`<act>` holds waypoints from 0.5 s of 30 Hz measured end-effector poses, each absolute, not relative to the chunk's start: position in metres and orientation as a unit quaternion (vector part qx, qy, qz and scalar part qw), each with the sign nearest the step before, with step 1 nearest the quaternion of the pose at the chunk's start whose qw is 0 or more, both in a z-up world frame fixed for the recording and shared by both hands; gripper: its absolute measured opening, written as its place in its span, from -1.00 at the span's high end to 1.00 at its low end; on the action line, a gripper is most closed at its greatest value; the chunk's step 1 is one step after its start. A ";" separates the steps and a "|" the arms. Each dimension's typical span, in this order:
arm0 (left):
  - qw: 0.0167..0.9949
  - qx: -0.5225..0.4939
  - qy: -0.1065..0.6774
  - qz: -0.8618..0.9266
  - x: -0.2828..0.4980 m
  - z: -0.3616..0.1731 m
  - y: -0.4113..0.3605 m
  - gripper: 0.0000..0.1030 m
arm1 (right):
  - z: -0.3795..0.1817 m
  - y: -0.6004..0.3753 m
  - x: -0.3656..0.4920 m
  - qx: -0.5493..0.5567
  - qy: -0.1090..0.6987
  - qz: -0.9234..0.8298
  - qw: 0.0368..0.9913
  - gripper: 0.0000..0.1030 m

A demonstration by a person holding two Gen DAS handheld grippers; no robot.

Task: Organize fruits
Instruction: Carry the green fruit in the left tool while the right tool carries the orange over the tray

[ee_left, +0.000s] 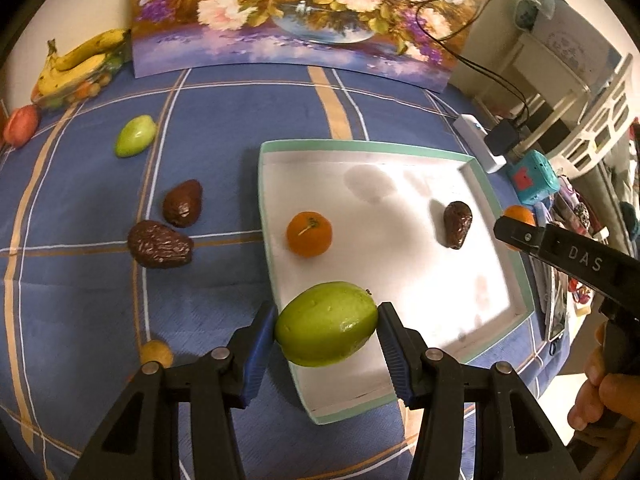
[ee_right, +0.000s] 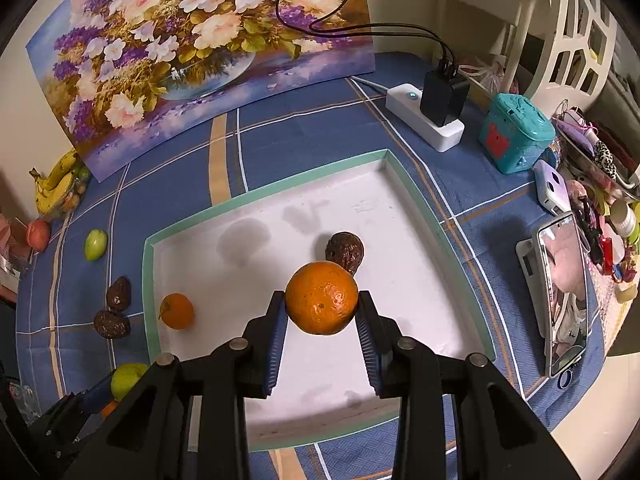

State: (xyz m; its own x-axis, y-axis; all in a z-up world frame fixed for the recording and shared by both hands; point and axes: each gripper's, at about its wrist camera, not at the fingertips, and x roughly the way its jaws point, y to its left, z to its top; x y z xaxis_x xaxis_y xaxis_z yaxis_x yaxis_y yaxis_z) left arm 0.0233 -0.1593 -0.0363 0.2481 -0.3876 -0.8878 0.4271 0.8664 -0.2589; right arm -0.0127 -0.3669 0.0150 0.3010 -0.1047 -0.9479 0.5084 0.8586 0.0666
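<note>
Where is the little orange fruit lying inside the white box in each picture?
Left wrist view: the small round orange fruit with a green stem lies mid-picture, at the left side of the shallow white box with a mint-green rim.
Right wrist view: it lies lower left, by the box's left wall.
Shared landmark: the wrinkled dark brown avocado inside the box.

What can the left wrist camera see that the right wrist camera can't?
Only the left wrist view: a small yellow fruit on the cloth beside the left gripper, and a hand holding the right gripper's handle.

Only the right wrist view: a phone right of the tray, and the right gripper with its jaws shut on an orange.

Both: the tray with an orange and an avocado inside, two avocados on the cloth, bananas, the painting, and the left gripper's green fruit.
</note>
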 end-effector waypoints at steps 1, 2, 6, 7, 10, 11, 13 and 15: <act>0.790 0.020 0.554 -0.261 0.023 -0.037 -0.160 -0.04 | 0.015 -0.367 -0.013 0.181 0.558 -0.195 0.786 0.30; 0.790 0.022 0.553 -0.263 0.022 -0.037 -0.163 -0.04 | 0.015 -0.367 -0.013 0.181 0.558 -0.195 0.786 0.30; 0.792 0.029 0.547 -0.270 0.021 -0.040 -0.168 -0.04 | 0.012 -0.368 -0.013 0.183 0.561 -0.195 0.784 0.30; 0.793 0.031 0.545 -0.271 0.021 -0.042 -0.170 -0.04 | 0.010 -0.369 -0.014 0.184 0.562 -0.195 0.782 0.30; 0.792 0.036 0.546 -0.271 0.022 -0.047 -0.173 -0.04 | 0.005 -0.371 -0.014 0.188 0.567 -0.195 0.778 0.30; 0.791 0.036 0.547 -0.271 0.021 -0.048 -0.173 -0.04 | 0.004 -0.372 -0.014 0.189 0.569 -0.196 0.776 0.30; 0.789 0.038 0.550 -0.272 0.021 -0.051 -0.174 -0.04 | 0.000 -0.373 -0.014 0.190 0.572 -0.197 0.773 0.30; 0.788 0.042 0.551 -0.273 0.020 -0.054 -0.176 -0.04 | -0.004 -0.374 -0.014 0.191 0.576 -0.198 0.769 0.30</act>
State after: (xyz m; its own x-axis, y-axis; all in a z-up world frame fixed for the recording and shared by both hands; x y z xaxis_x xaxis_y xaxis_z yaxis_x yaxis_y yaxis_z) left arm 0.0202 -0.1762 -0.0539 0.2444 -0.3836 -0.8906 0.4767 0.8473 -0.2342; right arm -0.0144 -0.3736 -0.0036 0.2570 -0.0845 -0.9627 0.5254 0.8483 0.0658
